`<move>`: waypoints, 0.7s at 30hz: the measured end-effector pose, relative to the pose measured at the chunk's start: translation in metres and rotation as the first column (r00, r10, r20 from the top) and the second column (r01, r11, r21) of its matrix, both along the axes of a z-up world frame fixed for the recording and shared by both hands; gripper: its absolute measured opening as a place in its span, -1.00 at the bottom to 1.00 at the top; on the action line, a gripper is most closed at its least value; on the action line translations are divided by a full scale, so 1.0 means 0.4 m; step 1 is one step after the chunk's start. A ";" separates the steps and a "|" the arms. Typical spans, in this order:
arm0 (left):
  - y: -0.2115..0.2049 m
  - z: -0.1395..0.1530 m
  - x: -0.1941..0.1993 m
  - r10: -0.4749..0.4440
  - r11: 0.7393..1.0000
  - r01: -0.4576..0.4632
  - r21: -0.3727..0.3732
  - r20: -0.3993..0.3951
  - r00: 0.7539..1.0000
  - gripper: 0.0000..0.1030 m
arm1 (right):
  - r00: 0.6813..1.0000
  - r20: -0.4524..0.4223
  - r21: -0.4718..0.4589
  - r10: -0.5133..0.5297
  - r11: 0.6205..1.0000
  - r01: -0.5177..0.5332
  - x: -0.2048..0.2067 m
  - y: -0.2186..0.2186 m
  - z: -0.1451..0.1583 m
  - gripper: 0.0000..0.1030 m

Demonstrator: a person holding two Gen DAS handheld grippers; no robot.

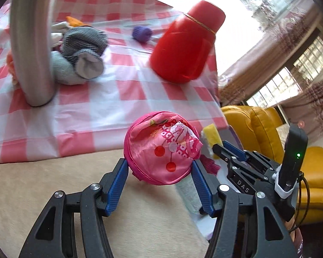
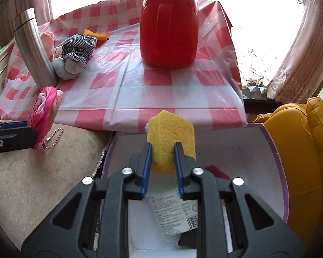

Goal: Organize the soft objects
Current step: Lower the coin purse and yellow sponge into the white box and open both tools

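Observation:
My left gripper (image 1: 159, 167) is shut on a round pink fabric pouch (image 1: 161, 146) with a cherry print, held over beige carpet in front of the table. A ball chain (image 2: 53, 137) dangles from the pouch in the right wrist view. My right gripper (image 2: 162, 148) is shut on a yellow sponge (image 2: 170, 137), its blue pads squeezing the sponge's sides above a white box with a purple rim (image 2: 269, 150). The box holds a labelled packet (image 2: 176, 212) and something red (image 2: 215, 169). On the table lies a grey checked soft toy (image 1: 84, 49).
The table wears a red-and-white checked cloth (image 2: 161, 94). On it stand a red jar (image 2: 169, 28) and a steel flask (image 2: 32, 49), with a purple cap (image 1: 141, 33) and an orange item (image 2: 97, 34) further back. A yellow sofa (image 2: 308, 150) sits right of the box.

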State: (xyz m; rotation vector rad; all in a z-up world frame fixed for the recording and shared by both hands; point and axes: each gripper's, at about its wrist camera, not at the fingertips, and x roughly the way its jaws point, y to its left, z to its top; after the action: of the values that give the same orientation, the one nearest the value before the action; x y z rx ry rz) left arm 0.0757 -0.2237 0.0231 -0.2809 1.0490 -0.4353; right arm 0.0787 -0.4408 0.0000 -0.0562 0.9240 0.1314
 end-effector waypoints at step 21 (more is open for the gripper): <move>-0.110 0.000 -0.059 -0.181 0.984 0.181 0.005 -0.026 0.983 0.38 | 0.998 0.020 0.066 -0.053 0.997 0.051 -0.036 -0.057 0.031 0.21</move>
State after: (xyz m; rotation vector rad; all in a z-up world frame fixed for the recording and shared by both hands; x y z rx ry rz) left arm 0.0522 -0.2676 0.0232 -0.1854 1.1057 -0.5921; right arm 0.0643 -0.4636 0.0123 0.0270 0.8980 0.1126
